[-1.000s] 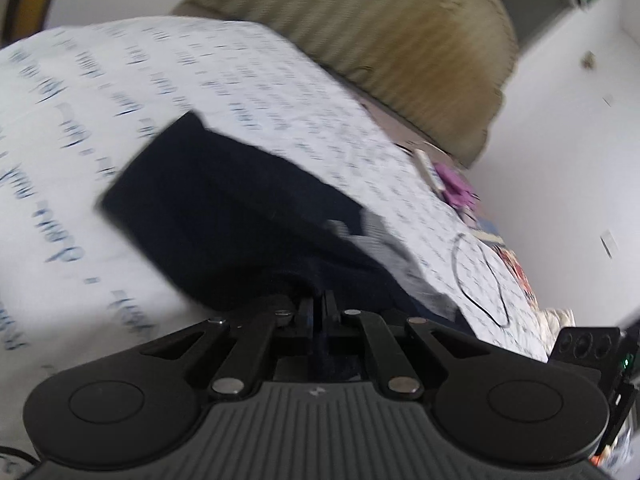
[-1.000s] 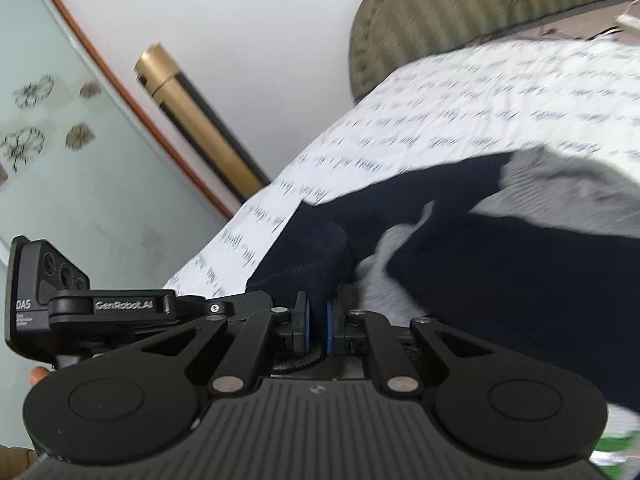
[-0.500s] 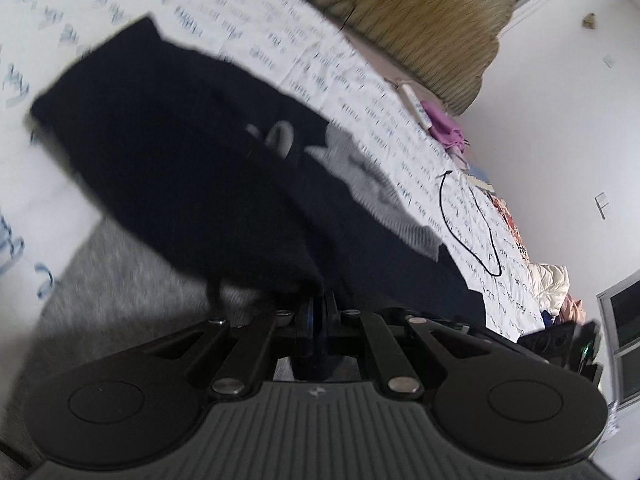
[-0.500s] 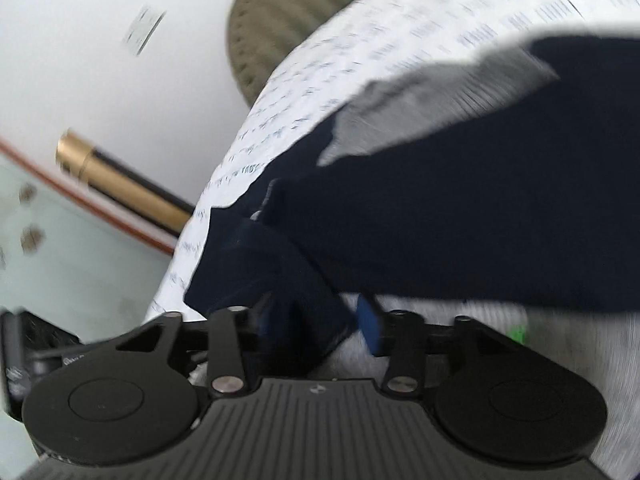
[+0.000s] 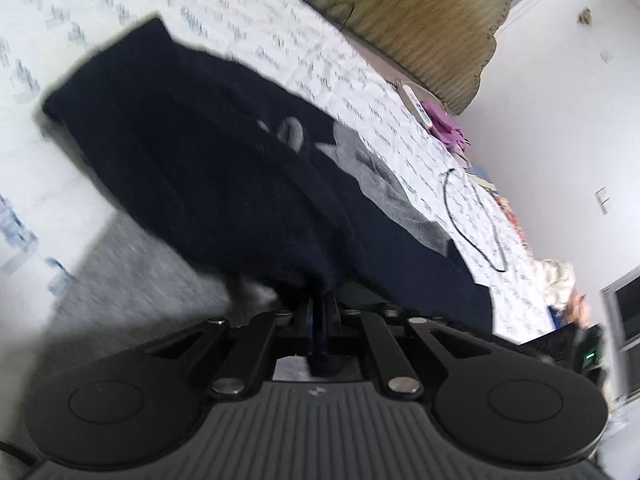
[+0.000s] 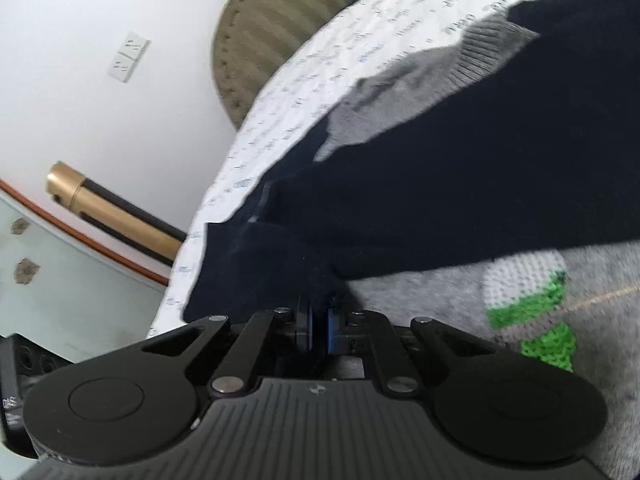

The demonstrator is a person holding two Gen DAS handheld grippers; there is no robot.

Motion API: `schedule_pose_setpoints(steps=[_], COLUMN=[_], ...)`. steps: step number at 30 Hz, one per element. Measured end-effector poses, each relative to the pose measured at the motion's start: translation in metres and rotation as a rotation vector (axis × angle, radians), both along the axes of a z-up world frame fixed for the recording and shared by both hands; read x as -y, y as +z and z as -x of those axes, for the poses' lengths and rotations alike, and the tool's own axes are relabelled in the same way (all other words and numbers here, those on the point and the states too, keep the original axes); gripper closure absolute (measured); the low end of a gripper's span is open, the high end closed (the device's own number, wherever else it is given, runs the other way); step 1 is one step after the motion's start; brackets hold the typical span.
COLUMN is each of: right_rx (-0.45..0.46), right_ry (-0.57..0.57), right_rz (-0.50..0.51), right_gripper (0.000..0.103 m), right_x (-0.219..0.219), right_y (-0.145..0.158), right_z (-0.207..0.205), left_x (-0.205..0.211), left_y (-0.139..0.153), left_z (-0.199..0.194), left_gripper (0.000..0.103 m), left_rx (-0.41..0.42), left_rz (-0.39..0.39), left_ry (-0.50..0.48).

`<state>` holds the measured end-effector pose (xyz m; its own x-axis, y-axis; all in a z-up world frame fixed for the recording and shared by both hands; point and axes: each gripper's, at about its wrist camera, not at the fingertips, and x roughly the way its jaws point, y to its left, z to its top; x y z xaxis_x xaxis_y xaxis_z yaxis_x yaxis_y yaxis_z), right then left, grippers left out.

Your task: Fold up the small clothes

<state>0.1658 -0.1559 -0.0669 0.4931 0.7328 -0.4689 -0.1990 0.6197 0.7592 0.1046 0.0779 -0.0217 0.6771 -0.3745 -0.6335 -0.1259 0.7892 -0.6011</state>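
Note:
A small navy and grey knit sweater [image 5: 224, 168] lies on a bed with a white printed sheet [image 5: 360, 92]. Its navy part is folded over the grey front, which shows a green and white knit motif [image 6: 532, 312]. My left gripper [image 5: 320, 312] is shut on the navy hem edge, low over the grey part [image 5: 132, 276]. My right gripper [image 6: 318, 320] is shut on another navy edge of the sweater [image 6: 440, 184]. A grey ribbed cuff or collar [image 6: 480, 56] shows beyond the fold.
An olive padded headboard [image 5: 420, 28] stands at the far end of the bed. A black cable loop [image 5: 472, 220], a purple cloth [image 5: 444, 124] and a white remote lie near the bed's far edge. A gold and black pole [image 6: 104, 208] leans by the wall.
Both grippers carried the navy edge over the grey front and came down lower. The right gripper, open half a second ago, is shut on the cloth again.

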Motion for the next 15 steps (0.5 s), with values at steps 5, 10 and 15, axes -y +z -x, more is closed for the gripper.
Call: schedule_pose_setpoints(steps=[5, 10, 15], right_rx=[0.159, 0.334, 0.363], right_ry=[0.066, 0.105, 0.021], right_rz=[0.129, 0.226, 0.197], right_gripper=[0.092, 0.092, 0.092], right_x=[-0.011, -0.021, 0.02], right_y=[0.049, 0.108, 0.129], right_z=[-0.009, -0.017, -0.02], left_x=[-0.015, -0.032, -0.037], left_y=[0.002, 0.001, 0.006], left_z=[0.001, -0.004, -0.001], left_gripper=[0.098, 0.098, 0.098], left_rx=[0.011, -0.023, -0.012], left_rz=[-0.068, -0.032, -0.044], left_ry=[0.088, 0.178, 0.181])
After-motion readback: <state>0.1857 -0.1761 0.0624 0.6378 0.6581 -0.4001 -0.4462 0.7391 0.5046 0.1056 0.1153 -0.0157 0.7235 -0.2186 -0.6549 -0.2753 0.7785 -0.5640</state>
